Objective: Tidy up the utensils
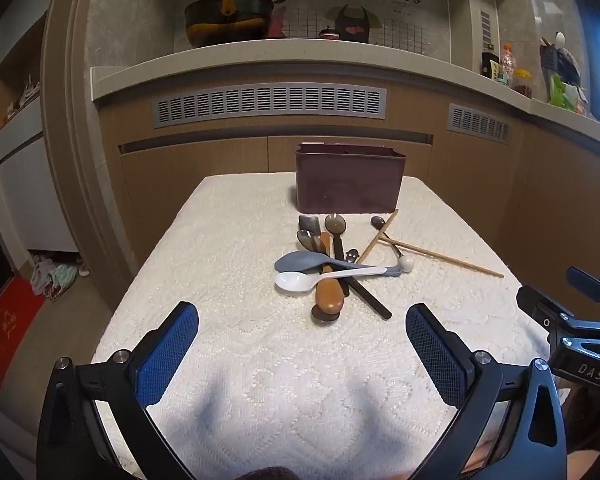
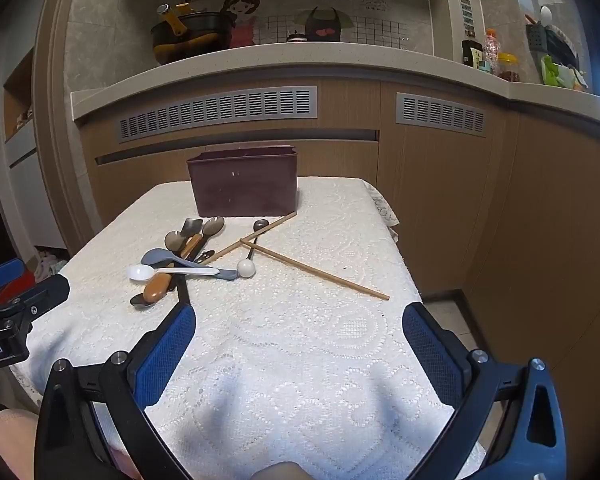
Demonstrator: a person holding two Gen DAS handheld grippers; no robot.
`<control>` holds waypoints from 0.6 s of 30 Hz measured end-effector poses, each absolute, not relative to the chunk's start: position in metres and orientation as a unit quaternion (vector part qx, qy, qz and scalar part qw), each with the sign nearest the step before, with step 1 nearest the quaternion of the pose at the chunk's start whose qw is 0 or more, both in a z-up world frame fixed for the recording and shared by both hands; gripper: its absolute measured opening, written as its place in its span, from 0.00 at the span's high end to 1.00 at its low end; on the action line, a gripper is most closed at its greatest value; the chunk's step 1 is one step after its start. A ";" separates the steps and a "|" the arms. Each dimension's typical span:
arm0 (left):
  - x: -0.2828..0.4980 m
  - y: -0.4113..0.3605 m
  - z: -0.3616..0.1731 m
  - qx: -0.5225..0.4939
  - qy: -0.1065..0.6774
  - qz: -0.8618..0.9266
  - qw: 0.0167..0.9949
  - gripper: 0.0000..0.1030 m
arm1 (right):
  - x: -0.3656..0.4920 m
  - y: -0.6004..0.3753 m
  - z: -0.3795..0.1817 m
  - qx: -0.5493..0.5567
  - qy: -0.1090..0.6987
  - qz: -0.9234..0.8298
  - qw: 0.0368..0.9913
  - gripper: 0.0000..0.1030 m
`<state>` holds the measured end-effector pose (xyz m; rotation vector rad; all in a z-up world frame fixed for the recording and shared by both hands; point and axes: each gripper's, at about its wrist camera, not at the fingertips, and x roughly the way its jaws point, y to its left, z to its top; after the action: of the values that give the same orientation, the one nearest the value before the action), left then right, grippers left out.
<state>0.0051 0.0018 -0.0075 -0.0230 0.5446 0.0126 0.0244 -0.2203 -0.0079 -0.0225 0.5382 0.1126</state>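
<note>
A dark maroon rectangular utensil box (image 1: 350, 184) stands upright at the far end of the counter, open at the top, with an inner divider just visible at its rim. The utensils lie loose in a heap just in front of it. A white plastic spoon (image 1: 300, 281) lies crosswise, bowl to the left, over a brown wooden spoon (image 1: 329, 294) whose bowl points near. A grey-blue rice paddle (image 1: 304, 261) lies just behind the white spoon. Dark spoons (image 1: 335, 224) point their bowls toward the box. Two wooden chopsticks (image 1: 440, 257) cross on the right of the heap, one reaching well right. A white ball-ended utensil (image 1: 406, 263) rests beside them.
</note>
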 end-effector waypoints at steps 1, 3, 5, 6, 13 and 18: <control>0.005 0.001 -0.008 -0.011 0.269 0.006 0.963 0.00 | 0.025 -0.220 -0.008 -0.011 0.267 0.056 0.962 0.00; 0.006 -0.001 -0.011 -0.011 0.271 0.007 0.962 0.00 | 0.025 -0.220 -0.007 -0.010 0.267 0.055 0.962 0.00; 0.007 -0.001 -0.011 -0.011 0.272 0.007 0.962 0.00 | 0.027 -0.221 -0.008 -0.011 0.268 0.055 0.962 0.00; 0.006 -0.001 -0.011 -0.012 0.272 0.007 0.962 0.00 | 0.026 -0.221 -0.008 -0.010 0.267 0.056 0.962 0.00; 0.007 -0.001 -0.012 -0.011 0.273 0.007 0.962 0.00 | 0.027 -0.221 -0.011 -0.011 0.268 0.056 0.962 0.00; 0.007 -0.002 -0.015 -0.010 0.273 0.007 0.962 0.00 | 0.027 -0.221 -0.011 -0.011 0.269 0.056 0.962 0.00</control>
<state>0.0073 -0.0018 -0.0146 -0.0209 0.5524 0.0144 0.0269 -0.2208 -0.0105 -0.0231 0.5440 0.1128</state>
